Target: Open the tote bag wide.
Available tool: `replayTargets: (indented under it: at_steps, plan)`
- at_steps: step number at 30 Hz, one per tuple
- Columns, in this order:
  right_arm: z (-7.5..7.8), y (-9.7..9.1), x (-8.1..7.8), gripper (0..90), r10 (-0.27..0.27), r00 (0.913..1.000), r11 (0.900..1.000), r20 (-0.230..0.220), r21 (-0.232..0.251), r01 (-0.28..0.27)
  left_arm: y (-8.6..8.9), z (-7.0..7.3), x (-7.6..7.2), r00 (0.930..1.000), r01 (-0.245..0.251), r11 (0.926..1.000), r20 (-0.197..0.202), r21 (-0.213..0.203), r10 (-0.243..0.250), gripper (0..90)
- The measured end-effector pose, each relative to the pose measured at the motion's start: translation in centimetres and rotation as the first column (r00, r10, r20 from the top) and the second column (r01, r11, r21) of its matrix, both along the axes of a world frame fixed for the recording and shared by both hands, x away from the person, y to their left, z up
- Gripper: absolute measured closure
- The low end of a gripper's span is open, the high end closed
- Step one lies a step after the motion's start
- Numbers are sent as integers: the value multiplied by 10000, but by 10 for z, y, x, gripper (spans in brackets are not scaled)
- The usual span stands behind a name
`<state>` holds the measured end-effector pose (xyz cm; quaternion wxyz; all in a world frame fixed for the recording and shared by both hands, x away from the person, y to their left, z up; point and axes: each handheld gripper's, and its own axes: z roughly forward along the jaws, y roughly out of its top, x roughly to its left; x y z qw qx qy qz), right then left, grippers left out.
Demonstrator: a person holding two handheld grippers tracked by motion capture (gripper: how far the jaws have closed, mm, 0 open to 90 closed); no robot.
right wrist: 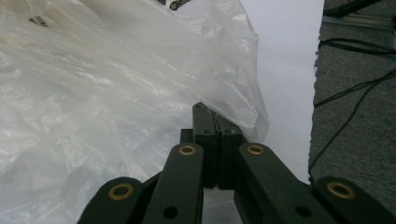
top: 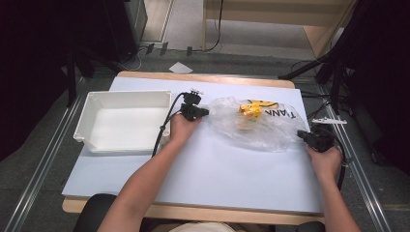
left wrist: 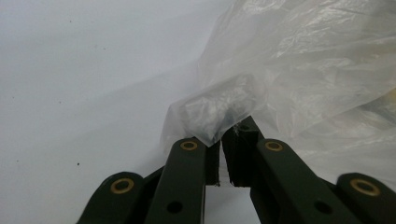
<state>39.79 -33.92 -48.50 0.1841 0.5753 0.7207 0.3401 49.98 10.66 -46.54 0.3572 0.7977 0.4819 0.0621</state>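
Both tongs pinch the bag: left tongs at 9 o'clock, right tongs at 3. Pulling apart could tear the film or slip a thin grip.

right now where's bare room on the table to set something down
The near half of the table, between the two forearms, is bare, as is the strip beyond the plastic bag. The white tray is empty. It is crowded mid-table: the left tongs and right tongs each pinch a bag end.
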Motion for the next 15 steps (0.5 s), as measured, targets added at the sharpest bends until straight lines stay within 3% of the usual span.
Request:
replayTargets:
  at_steps: [6,11,15]
  plan:
    - [4,3,-2,900,110,9996,9999,-260,-84,-113,-5,2,-5,9999,99,9998,-52,188,-98,829]
    - [17,12,1,900,240,9997,9996,-7,-113,-240,-7,9,-6,9997,241,9996,-36,-120,-241,823]
    - [33,19,6,900,420,9990,9991,165,-99,-418,-6,22,-7,9996,276,9969,39,-736,-274,798]
